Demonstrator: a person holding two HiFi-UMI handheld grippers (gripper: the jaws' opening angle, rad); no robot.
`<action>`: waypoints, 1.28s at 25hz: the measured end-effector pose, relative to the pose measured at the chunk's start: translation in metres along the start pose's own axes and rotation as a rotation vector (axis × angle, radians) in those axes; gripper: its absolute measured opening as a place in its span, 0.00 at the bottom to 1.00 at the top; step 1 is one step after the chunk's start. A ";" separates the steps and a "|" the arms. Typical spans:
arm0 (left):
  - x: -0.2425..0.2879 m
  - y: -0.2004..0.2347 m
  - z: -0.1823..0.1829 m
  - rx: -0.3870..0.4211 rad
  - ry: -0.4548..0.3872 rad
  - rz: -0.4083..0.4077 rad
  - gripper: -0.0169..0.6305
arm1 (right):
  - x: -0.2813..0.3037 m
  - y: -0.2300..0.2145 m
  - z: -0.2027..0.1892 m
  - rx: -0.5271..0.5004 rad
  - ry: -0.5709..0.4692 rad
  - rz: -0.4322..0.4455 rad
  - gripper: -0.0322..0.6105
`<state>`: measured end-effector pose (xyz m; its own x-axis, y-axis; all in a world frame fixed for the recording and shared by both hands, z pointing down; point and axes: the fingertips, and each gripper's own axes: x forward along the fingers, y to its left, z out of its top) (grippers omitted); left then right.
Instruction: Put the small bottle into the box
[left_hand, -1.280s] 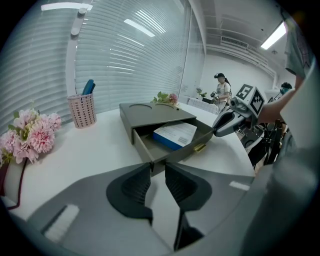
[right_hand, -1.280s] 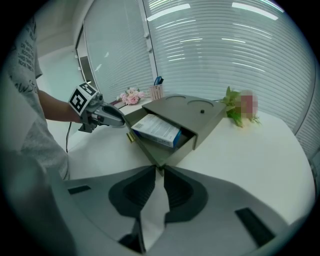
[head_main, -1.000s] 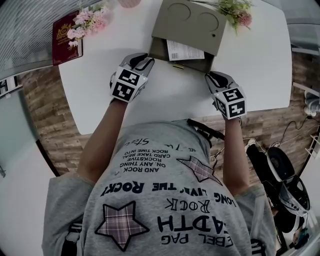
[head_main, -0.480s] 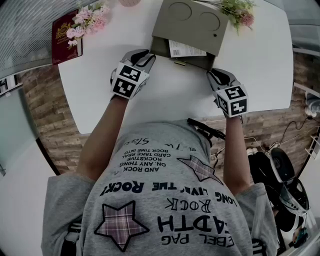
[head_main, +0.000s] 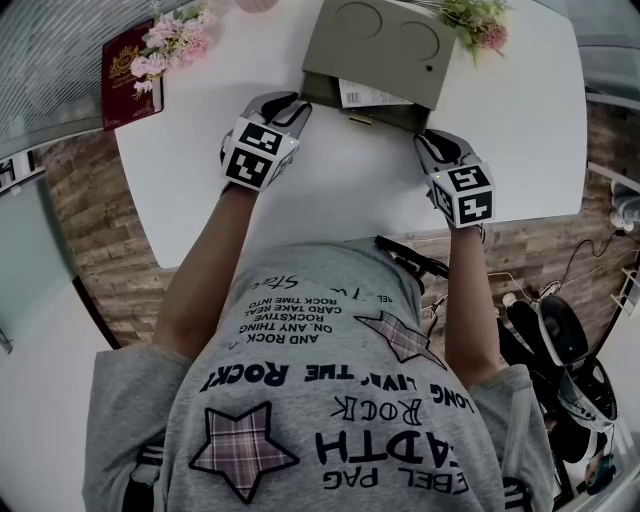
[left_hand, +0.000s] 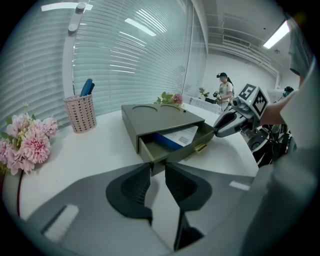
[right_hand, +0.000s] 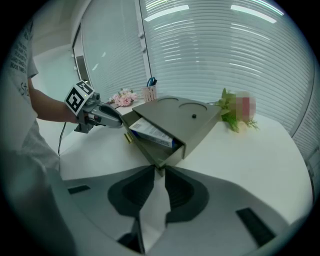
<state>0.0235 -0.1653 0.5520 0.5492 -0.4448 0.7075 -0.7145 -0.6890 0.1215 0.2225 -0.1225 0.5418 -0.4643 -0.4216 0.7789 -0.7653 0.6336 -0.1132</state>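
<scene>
Head view: both forearms reach forward over the white worktop (head_main: 340, 190), each gripper angled down. The left tongs (head_main: 291, 103) and right tongs (head_main: 432, 141) meet the two front corners of the drawer (head_main: 378, 110). The drawer stands partly out of the olive box (head_main: 385, 40), which sits toward the worktop's far side. A white and blue carton (head_main: 370, 94) lies in the drawer.

Left gripper view: the jaws are slightly apart and grip nothing, with the drawer's corner at their tips.

Right gripper view: these jaws are also narrowly parted and empty, with the other corner at their tips.
</scene>
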 end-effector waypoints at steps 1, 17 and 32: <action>0.001 0.001 0.000 0.001 0.001 0.000 0.18 | 0.001 0.000 0.000 0.004 0.000 -0.002 0.15; 0.008 0.010 0.005 0.004 0.011 0.023 0.18 | 0.006 -0.014 0.006 0.053 -0.001 -0.048 0.21; 0.015 0.018 0.014 0.044 0.022 0.029 0.20 | 0.008 -0.023 0.012 0.091 -0.009 -0.038 0.21</action>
<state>0.0253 -0.1923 0.5555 0.5182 -0.4528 0.7256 -0.7102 -0.7005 0.0700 0.2313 -0.1478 0.5432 -0.4374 -0.4504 0.7783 -0.8197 0.5556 -0.1392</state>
